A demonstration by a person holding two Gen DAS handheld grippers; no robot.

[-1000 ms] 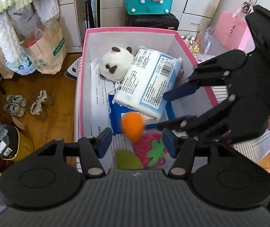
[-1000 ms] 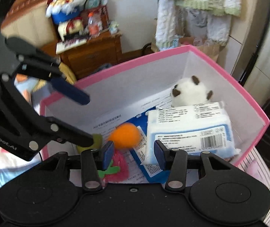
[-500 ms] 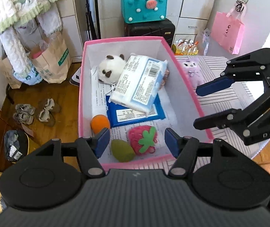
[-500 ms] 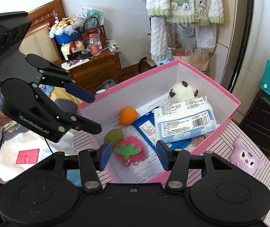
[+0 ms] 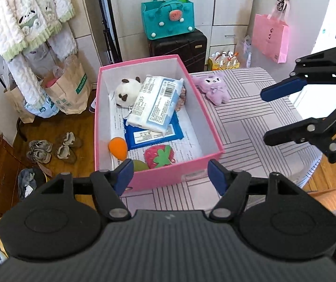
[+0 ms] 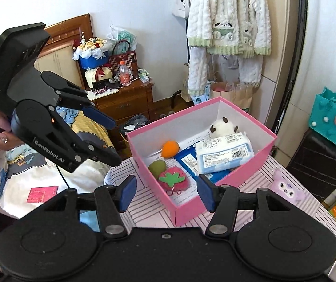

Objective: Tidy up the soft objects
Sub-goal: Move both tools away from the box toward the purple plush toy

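The pink box on the striped table holds a panda plush, a white tissue pack, a blue wipes pack, an orange soft ball, a green egg shape and a strawberry plush. A purple plush lies on the table right of the box. My left gripper hovers above the box's near wall, its jaws opening, with nothing between them. My right gripper hangs over the table to the right, its jaws also opening and empty.
The striped table extends right of the box. Behind stand a black suitcase with a teal bag, and a pink bag. Paper bags and shoes are on the floor. A wooden nightstand stands nearby.
Both grippers have drawn back and up from the box, and their jaws have widened. The orange ball, in the air between the left fingers a second ago, now lies in the box.
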